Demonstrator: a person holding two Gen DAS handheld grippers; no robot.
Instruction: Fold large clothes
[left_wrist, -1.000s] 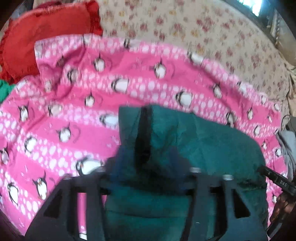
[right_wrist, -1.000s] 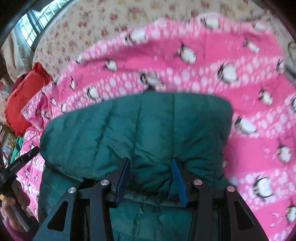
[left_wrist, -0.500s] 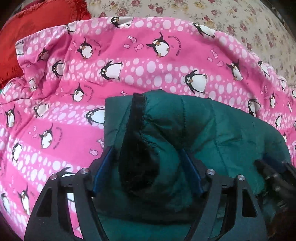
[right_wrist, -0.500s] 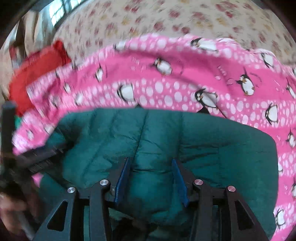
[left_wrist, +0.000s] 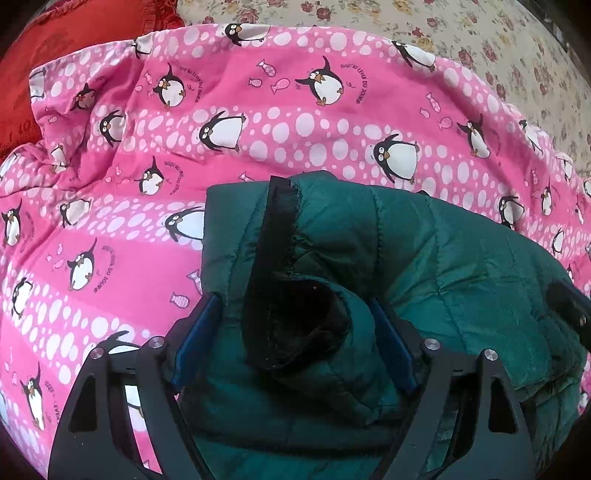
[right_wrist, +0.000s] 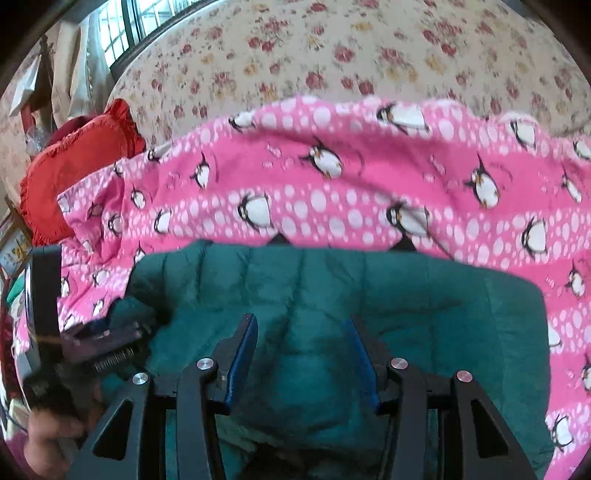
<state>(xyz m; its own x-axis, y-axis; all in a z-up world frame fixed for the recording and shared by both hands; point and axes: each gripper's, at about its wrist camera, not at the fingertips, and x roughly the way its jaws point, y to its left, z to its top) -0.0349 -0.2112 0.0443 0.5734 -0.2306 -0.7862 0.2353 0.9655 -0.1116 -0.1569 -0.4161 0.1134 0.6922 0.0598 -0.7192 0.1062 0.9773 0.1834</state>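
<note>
A dark green quilted jacket (left_wrist: 443, 266) lies folded on a pink penguin blanket (left_wrist: 258, 122). Its black-lined collar edge (left_wrist: 288, 295) bulges between the fingers of my left gripper (left_wrist: 295, 332), whose jaws stand wide apart around the bunched fabric. In the right wrist view the jacket (right_wrist: 424, 288) fills the lower middle. My right gripper (right_wrist: 301, 350) has its jaws apart with a fold of jacket between them. The left gripper (right_wrist: 99, 339) shows at the jacket's left edge there.
A red frilled cushion (right_wrist: 77, 166) lies at the blanket's far left, also in the left wrist view (left_wrist: 55, 55). A floral bedsheet (right_wrist: 332, 55) covers the bed beyond the blanket. A window (right_wrist: 122, 22) is at the back left.
The left gripper's jaws have widened around the collar fold. Both grippers and the jacket have come down onto the blanket.
</note>
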